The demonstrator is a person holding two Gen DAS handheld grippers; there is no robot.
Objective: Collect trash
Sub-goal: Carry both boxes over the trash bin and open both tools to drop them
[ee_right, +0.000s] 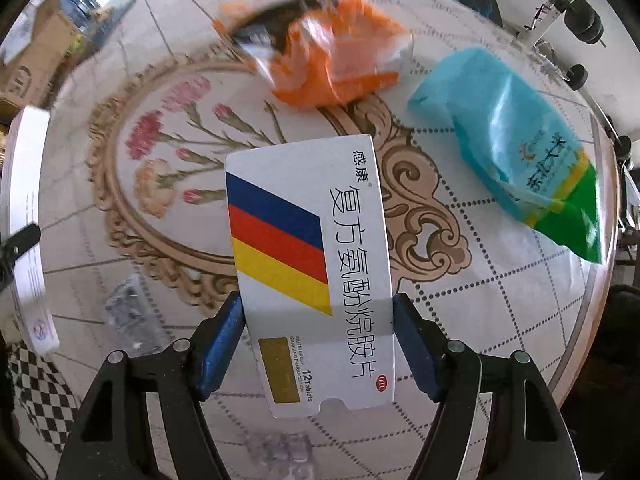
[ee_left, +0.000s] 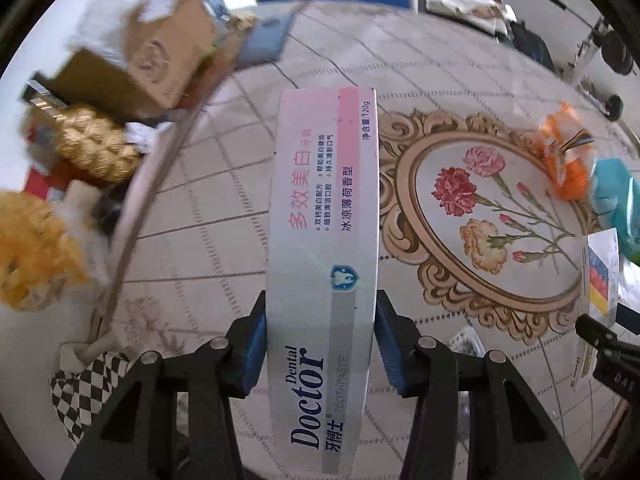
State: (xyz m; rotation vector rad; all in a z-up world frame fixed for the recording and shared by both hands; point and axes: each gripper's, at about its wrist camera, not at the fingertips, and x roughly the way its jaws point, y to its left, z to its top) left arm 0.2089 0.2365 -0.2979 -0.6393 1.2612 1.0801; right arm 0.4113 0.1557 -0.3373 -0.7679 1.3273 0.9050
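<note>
Left wrist view: our left tool (ee_left: 320, 344) squeezes a long white toothpaste box (ee_left: 324, 260), pointing far. Our right tool (ee_right: 318, 344) squeezes a white pill box (ee_right: 312, 264). An orange wrapper (ee_right: 332, 76) lies far on the bench (ee_right: 480, 320), nearer the right tool.

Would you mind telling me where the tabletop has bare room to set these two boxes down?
Bare cloth lies over the flower medallion, between the toothpaste box and medicine box, and on the grid pattern below the blue bag. It is crowded at the far right, where the orange wrapper sits by that bag.
</note>
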